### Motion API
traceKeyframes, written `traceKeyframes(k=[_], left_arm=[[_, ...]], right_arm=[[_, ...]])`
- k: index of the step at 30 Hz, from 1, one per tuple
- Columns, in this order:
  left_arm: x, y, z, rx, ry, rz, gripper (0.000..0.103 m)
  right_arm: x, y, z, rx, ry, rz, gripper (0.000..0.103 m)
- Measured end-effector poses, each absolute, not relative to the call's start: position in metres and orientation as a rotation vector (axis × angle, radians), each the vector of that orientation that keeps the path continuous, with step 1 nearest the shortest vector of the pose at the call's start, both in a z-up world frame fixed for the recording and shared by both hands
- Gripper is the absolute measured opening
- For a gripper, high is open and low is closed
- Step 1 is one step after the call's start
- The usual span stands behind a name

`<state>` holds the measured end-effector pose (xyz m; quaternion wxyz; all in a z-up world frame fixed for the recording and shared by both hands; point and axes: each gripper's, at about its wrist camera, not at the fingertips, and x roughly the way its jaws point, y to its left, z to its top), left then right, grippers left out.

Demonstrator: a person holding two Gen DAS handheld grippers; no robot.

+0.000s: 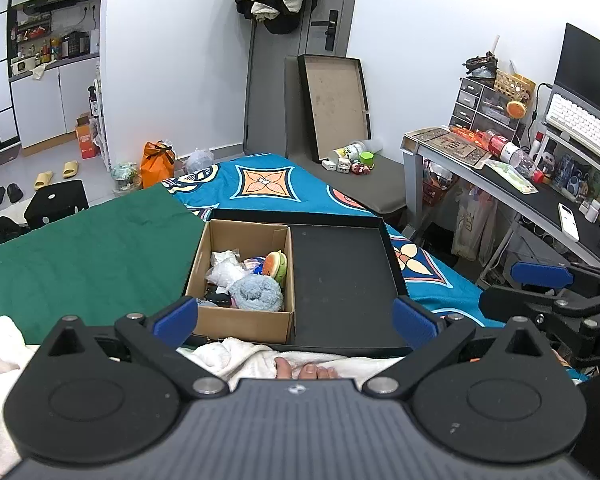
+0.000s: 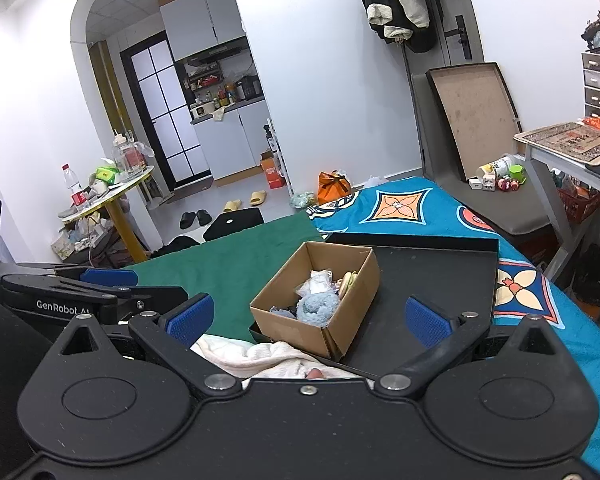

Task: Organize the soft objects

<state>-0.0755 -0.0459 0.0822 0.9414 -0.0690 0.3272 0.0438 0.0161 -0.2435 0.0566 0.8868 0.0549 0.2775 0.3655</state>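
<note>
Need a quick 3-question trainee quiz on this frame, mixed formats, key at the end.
1. True or false: the brown cardboard box sits in the left part of the shallow black tray.
2. Multiple choice: the fluffy light-blue plush lies
A) on the green blanket
B) inside the cardboard box
C) between the left gripper's fingers
3. Fill in: the left gripper and the right gripper both have their jaws ____ and hold nothing.

Key: 1 true; 2 B; 3 open
</note>
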Motion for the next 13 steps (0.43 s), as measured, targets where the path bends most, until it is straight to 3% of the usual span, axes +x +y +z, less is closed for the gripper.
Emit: traceKeyframes(k=[13], left_arm=[[-0.0717, -0.0486, 0.0754, -0.132, 0.672, 0.088, 0.103]], right_arm=[[0.0218, -0.2438, 0.0488, 0.142, 0.606, 0.764, 0.103]])
